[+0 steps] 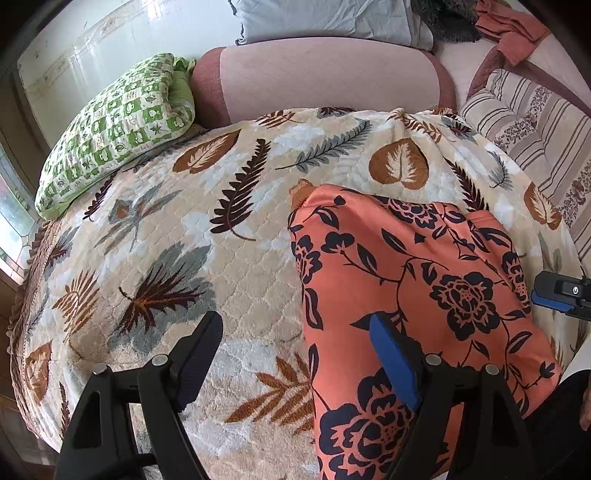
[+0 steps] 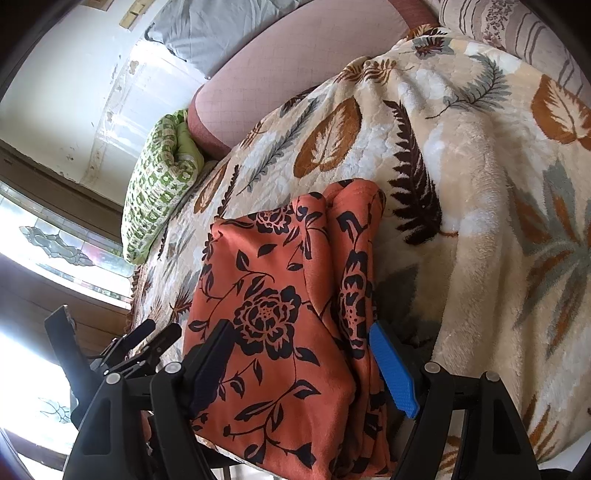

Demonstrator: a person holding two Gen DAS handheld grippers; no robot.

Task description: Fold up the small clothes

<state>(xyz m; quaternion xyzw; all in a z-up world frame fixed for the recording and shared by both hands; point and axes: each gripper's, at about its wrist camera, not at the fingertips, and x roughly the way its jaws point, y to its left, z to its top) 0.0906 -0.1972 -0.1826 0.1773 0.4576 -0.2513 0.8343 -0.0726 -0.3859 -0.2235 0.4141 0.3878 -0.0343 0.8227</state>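
Observation:
An orange garment with a dark floral print (image 1: 406,280) lies folded on a leaf-patterned blanket (image 1: 207,236). My left gripper (image 1: 295,325) is open; its right finger hovers over the garment's left edge, its left finger over the blanket. In the right wrist view the garment (image 2: 280,302) lies as a folded stack with a bunched fold on its right. My right gripper (image 2: 299,332) is open just above the stack, one finger on each side, holding nothing. It also shows at the right edge of the left wrist view (image 1: 561,291).
A green patterned pillow (image 1: 118,125) lies at the blanket's far left. A pink cushioned backrest (image 1: 325,81) stands behind. A striped cushion (image 1: 535,133) sits at the right. Grey fabric (image 1: 332,18) and an orange cloth (image 1: 509,26) lie further back. The left gripper shows at lower left in the right wrist view (image 2: 147,339).

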